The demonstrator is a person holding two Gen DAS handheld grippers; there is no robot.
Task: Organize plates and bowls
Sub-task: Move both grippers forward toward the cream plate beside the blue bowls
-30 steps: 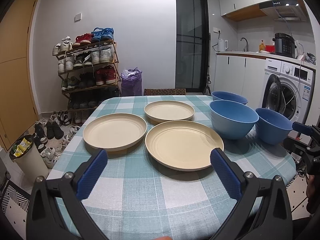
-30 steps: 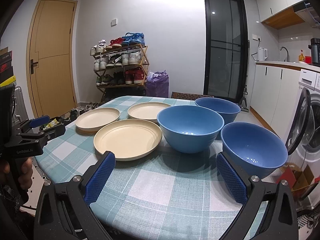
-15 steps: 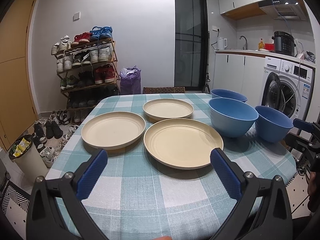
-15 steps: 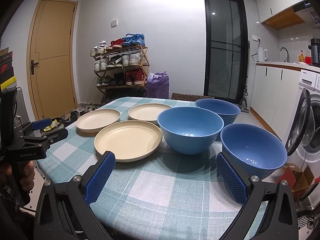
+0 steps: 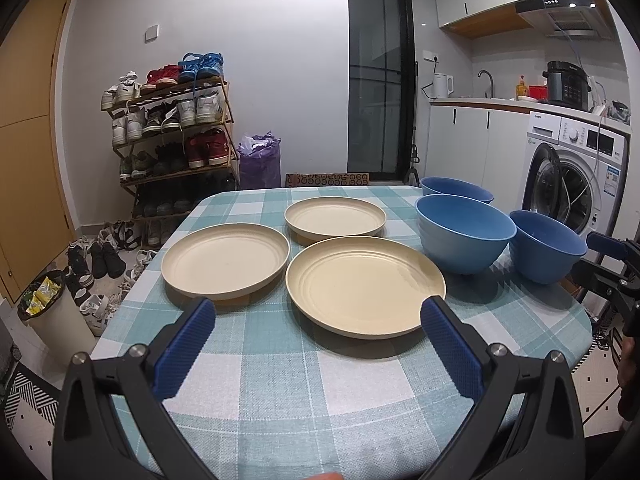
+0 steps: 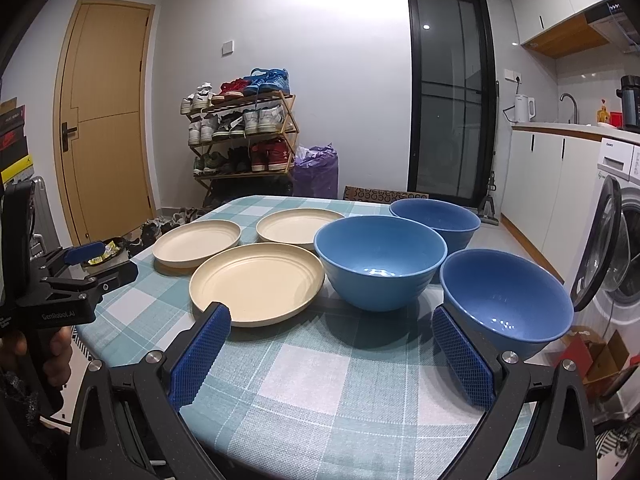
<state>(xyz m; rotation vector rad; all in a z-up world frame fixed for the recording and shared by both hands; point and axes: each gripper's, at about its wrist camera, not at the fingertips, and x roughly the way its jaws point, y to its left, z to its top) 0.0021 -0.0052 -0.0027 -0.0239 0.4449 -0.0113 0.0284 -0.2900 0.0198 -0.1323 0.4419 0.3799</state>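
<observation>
Six pieces laid out on the checked desk (image 5: 280, 380): three cream plates — near plate (image 5: 365, 285), left plate (image 5: 225, 260), far plate (image 5: 335, 220) — beside three blue bowls: big bowl (image 6: 380, 258), near bowl (image 6: 506, 298), far bowl (image 6: 435, 218). Probably light, stiff and smooth, like plastic; likely slippery under the pads. Best pinched at a raised rim, one finger inside, one outside. Far bowl partly hidden behind the big one; undersides and stacking fit impossible to judge. Left tongs (image 5: 318, 314) spread wide, holding nothing, short of the near plate. Right tongs (image 6: 330, 318) likewise spread and empty, next to the near bowl.
</observation>
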